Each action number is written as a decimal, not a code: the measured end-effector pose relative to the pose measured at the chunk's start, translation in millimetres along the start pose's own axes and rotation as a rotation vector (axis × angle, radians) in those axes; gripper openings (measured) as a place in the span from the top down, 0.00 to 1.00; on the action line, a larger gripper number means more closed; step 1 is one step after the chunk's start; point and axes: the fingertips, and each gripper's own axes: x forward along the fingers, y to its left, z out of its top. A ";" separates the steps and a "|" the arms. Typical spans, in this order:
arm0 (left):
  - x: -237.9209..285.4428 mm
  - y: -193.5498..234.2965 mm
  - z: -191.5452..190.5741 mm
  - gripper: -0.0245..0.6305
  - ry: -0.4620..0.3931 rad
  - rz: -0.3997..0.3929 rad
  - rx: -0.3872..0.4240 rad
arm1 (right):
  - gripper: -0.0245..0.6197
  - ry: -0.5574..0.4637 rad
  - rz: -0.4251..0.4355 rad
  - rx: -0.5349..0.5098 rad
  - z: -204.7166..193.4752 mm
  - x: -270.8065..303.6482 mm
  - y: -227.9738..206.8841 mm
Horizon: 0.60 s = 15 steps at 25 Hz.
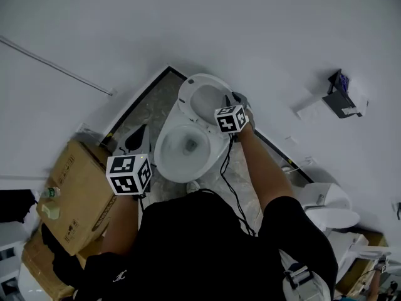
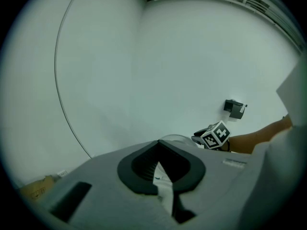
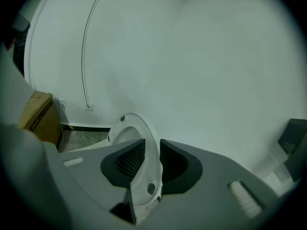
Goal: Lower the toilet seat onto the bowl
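As seen from above, nearest the body: left gripper, low at the near left of the bowl, clear of it. Jaws all but together, nothing between the pads.

Next out: bowl, white, open, uncovered. Cardboard box on the floor to its left, apart from it.

At the far edge of the bowl: toilet seat, raised, leaning back toward the wall, hinged at its foot. Not yet lowered. Right gripper at the seat's right-hand side rim, jaws roughly half apart, one pad on each face of the rim. Dim and close here; appears to straddle the rim rather than clamp it, not certain.

Handling, as judged:
- Rigid moulded ring, light, no give expected under the pads.
- Glossy surface, so probably slippery; needs a firm pinch across the thickness.
- Pivots on the hinge only; past upright, likely to drop under its own weight and slam. Risk of cracking seat or chipping bowl if released early.
- Best hold: side rim, well up from the hinge, much where the right gripper sits now. Guide down all the way.

Farthest: wall, plain white, with a dark holder mounted off to the right.
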 end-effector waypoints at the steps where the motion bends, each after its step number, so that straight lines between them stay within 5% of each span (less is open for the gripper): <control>1: 1.0 1.6 0.1 0.95 0.000 0.010 -0.003 | 0.79 0.008 0.003 -0.002 -1.2 6.4 -2.2; 15: 3.5 20.9 -5.1 0.95 0.005 0.097 -0.067 | 0.77 0.074 0.038 -0.092 -17.0 56.6 -3.4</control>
